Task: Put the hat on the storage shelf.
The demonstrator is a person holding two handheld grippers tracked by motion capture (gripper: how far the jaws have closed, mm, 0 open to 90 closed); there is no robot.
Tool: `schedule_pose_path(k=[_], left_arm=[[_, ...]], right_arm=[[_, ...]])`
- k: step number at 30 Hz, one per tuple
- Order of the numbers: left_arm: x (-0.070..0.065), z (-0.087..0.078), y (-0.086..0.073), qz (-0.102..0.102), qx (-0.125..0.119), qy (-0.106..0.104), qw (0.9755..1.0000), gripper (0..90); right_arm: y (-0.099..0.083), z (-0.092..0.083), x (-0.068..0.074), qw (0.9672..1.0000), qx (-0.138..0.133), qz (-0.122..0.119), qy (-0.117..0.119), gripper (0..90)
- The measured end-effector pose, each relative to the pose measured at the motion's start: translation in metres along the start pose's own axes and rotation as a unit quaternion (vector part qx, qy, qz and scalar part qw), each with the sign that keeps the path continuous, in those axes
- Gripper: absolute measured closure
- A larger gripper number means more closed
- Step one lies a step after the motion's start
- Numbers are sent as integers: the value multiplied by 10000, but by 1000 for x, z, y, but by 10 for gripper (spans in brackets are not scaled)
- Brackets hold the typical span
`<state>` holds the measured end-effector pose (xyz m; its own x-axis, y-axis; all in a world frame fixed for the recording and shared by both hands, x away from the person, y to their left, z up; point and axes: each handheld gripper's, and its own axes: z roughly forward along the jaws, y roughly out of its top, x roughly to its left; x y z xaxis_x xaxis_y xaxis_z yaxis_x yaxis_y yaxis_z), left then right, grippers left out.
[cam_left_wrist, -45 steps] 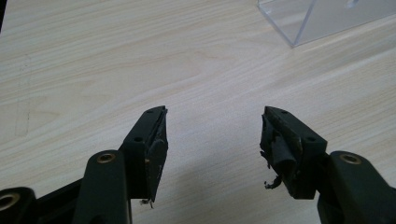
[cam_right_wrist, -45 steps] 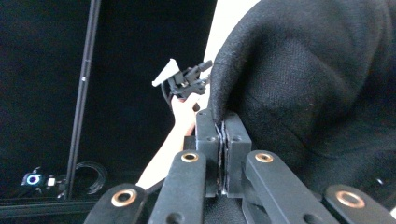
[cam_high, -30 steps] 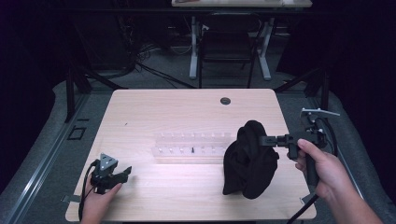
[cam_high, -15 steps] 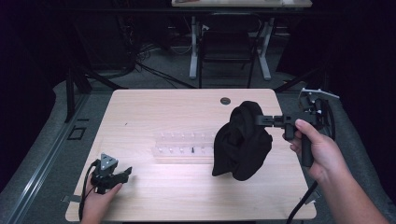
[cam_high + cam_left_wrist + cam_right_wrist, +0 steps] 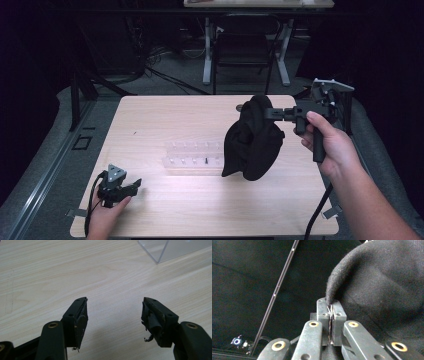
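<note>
The right gripper is clamped on one edge of a black cloth; in the right gripper view the two jaws stand pressed together with a thin fold of the cloth pinched between them. The cloth hangs from this pinch point in the air, over the right half of the tabletop, and it lies to the left of the holding hand in the high view. Its long axis goes from the top down, a little slanted, and its lowest part hangs in front of the right end of the clear plastic tray, so I cannot tell if it touches the tray or the tabletop there. This tray with small compartments lies in the middle of the tabletop, directly under and beside the cloth, and in my judgement it is the thing most likely to be brushed if the cloth comes down or swings to the left. The left gripper rests at the near left corner of the tabletop, well apart from the cloth; in the left gripper view its jaws stand apart with nothing between them, above bare wood, with a corner of the tray farther ahead. So the right hand is the one on the cloth, and the left gripper would have to cross past the tray to reach the free hanging end.
</note>
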<state>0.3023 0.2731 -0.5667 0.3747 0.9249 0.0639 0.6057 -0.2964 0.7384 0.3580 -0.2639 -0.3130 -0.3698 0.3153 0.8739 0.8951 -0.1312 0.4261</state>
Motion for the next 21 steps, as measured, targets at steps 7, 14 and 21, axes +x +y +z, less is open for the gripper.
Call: schedule_pose_path(k=[7, 14, 21], left_arm=[[1, 0, 0, 46, 29, 6, 10000, 380], [1, 0, 0, 29, 6, -7, 10000, 380], [0, 0, 1, 35, 17, -25, 10000, 381]], right_arm=[[10, 13, 5, 9999, 16, -99, 26, 884], [18, 25, 3, 9999, 50, -102, 47, 884], [27, 36, -3, 9999, 121, -87, 27, 884]])
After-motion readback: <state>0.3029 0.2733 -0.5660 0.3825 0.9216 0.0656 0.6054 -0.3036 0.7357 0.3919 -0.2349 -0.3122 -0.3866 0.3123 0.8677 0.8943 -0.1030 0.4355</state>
